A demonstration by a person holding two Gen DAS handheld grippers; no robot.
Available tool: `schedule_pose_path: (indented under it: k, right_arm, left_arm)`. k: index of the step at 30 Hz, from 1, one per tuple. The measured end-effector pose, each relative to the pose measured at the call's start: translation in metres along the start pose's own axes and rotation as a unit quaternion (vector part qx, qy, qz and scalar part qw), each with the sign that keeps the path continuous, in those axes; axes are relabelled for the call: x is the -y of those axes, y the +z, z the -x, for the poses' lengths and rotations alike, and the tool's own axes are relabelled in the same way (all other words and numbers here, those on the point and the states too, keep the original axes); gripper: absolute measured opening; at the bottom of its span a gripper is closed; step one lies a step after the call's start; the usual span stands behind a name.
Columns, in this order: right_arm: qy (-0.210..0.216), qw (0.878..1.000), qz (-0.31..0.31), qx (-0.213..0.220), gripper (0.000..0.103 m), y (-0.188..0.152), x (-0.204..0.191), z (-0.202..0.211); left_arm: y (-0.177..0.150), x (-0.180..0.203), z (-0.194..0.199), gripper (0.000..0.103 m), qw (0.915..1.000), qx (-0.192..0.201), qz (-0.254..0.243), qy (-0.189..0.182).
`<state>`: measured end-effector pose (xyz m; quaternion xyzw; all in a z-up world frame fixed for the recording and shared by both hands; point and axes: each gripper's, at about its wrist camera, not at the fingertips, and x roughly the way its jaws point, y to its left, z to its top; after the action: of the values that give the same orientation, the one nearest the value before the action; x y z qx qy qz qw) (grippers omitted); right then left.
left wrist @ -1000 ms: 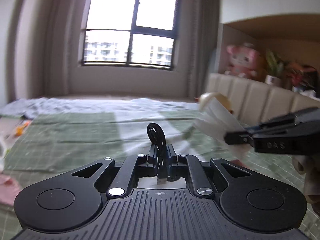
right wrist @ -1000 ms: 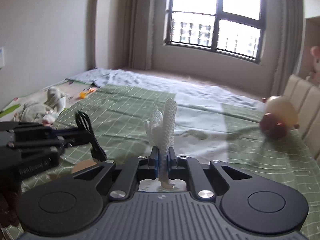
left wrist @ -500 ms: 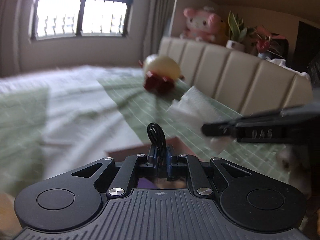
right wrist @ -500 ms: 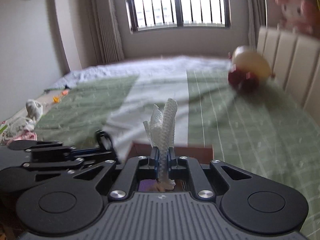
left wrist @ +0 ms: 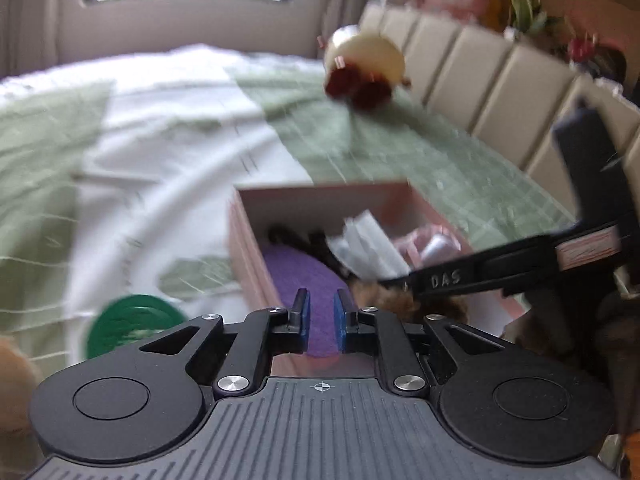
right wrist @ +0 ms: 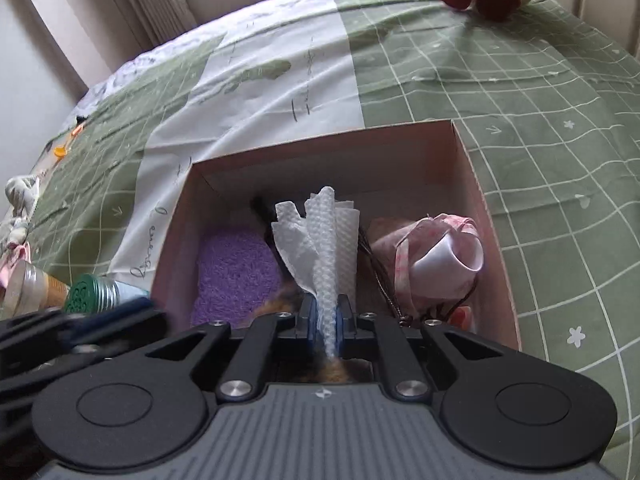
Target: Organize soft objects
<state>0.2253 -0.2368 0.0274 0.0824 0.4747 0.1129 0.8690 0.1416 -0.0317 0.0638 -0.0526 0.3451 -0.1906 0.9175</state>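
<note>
A pink cardboard box lies open on the green bedspread; it also shows in the left wrist view. Inside lie a purple fuzzy cloth, a pink drawstring pouch and black cord. My right gripper is shut on a folded white paper towel and holds it over the box; the towel shows in the left wrist view. My left gripper is open and empty above the purple cloth. The black cable it held is not between its fingers.
A green-lidded bottle and a second bottle lie left of the box. A cream and red plush toy lies near the padded headboard. Soft toys lie at the far left edge of the bed.
Both grippers have tilted down over the pink box. My left gripper has opened and no longer holds the black cable. My right gripper still grips the paper towel.
</note>
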Motion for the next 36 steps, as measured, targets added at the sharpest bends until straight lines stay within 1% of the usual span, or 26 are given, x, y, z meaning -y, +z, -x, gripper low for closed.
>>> schedule_pose_path:
  k: [1,2,3,4,6,7,10,11,13,14,15,16,17,19,23,24,25,26,27,28,29,32,36]
  right_arm:
    - [0.002,1.000,0.003,0.004,0.028,-0.001,-0.001,0.005]
    - [0.002,1.000,0.008,0.013,0.036,-0.003,-0.002,0.015]
    - [0.000,1.000,0.015,0.028,0.053,-0.005,-0.004,0.026]
    - [-0.005,0.999,0.022,0.049,0.065,-0.008,-0.007,0.038]
    - [-0.012,0.995,0.036,0.091,0.068,-0.018,-0.016,0.064]
    - [-0.015,0.993,0.044,0.105,0.069,-0.023,-0.021,0.075]
    - [-0.020,0.988,0.072,0.135,0.073,-0.043,-0.039,0.099]
    - [-0.022,0.986,0.083,0.146,0.075,-0.053,-0.046,0.106]
    - [-0.021,0.980,0.103,0.169,0.081,-0.076,-0.059,0.114]
    - [-0.023,0.977,0.109,0.182,0.083,-0.090,-0.065,0.115]
    - [-0.024,0.974,0.115,0.192,0.084,-0.103,-0.070,0.114]
    - [-0.022,0.973,0.120,0.196,0.084,-0.115,-0.074,0.110]
    - [-0.016,0.972,0.125,0.196,0.084,-0.128,-0.077,0.104]
    - [-0.013,0.974,0.131,0.183,0.084,-0.148,-0.081,0.087]
    - [-0.024,0.985,0.124,0.117,0.084,-0.172,-0.075,0.042]
    - [-0.034,0.985,0.124,0.114,0.086,-0.177,-0.071,0.034]
    - [-0.038,0.983,0.127,0.126,0.089,-0.181,-0.069,0.033]
    - [-0.042,0.983,0.124,0.127,0.090,-0.182,-0.068,0.035]
    - [-0.052,0.984,0.118,0.124,0.098,-0.181,-0.068,0.036]
    - [-0.066,0.984,0.112,0.121,0.103,-0.181,-0.067,0.035]
    - [-0.076,0.984,0.106,0.120,0.103,-0.181,-0.066,0.034]
    - [-0.079,0.985,0.098,0.120,0.103,-0.184,-0.065,0.034]
    - [-0.084,0.983,0.106,0.128,0.103,-0.188,-0.066,0.034]
  left_arm:
    - [-0.004,-0.002,0.011,0.014,0.9998,0.017,0.005,0.002]
    - [-0.010,-0.004,0.022,0.015,0.9994,0.034,0.009,0.002]
    - [-0.016,-0.006,0.032,0.015,0.9988,0.048,0.011,0.005]
    - [-0.025,-0.009,0.041,0.015,0.9980,0.062,0.013,0.009]
    - [-0.045,-0.015,0.054,0.015,0.9966,0.078,0.026,0.010]
    - [-0.058,-0.020,0.057,0.015,0.9962,0.077,0.040,0.009]
    - [-0.093,-0.032,0.061,0.015,0.9937,0.060,0.095,0.006]
    - [-0.104,-0.034,0.061,0.015,0.9931,0.054,0.103,0.013]
    - [-0.124,-0.032,0.065,0.015,0.9931,0.045,0.101,0.039]
    - [-0.134,-0.029,0.065,0.015,0.9933,0.038,0.093,0.058]
    - [-0.144,-0.026,0.066,0.015,0.9934,0.044,0.081,0.069]
    - [-0.154,-0.022,0.071,0.016,0.9931,0.066,0.066,0.072]
    - [-0.158,-0.019,0.074,0.016,0.9930,0.070,0.059,0.075]
    - [-0.161,-0.016,0.079,0.016,0.9933,0.067,0.056,0.076]
    - [-0.165,-0.012,0.082,0.016,0.9935,0.063,0.043,0.085]
    - [-0.166,-0.010,0.082,0.016,0.9934,0.062,0.039,0.088]
    - [-0.165,-0.009,0.081,0.016,0.9934,0.060,0.034,0.092]
    - [-0.166,-0.007,0.080,0.016,0.9933,0.059,0.031,0.094]
    - [-0.167,-0.006,0.080,0.016,0.9932,0.058,0.028,0.097]
    - [-0.168,-0.005,0.079,0.016,0.9931,0.058,0.027,0.098]
    - [-0.169,-0.004,0.080,0.016,0.9930,0.058,0.026,0.100]
    - [-0.169,-0.002,0.079,0.016,0.9926,0.056,0.023,0.105]
    - [-0.166,-0.005,0.077,0.016,0.9921,0.054,0.044,0.104]
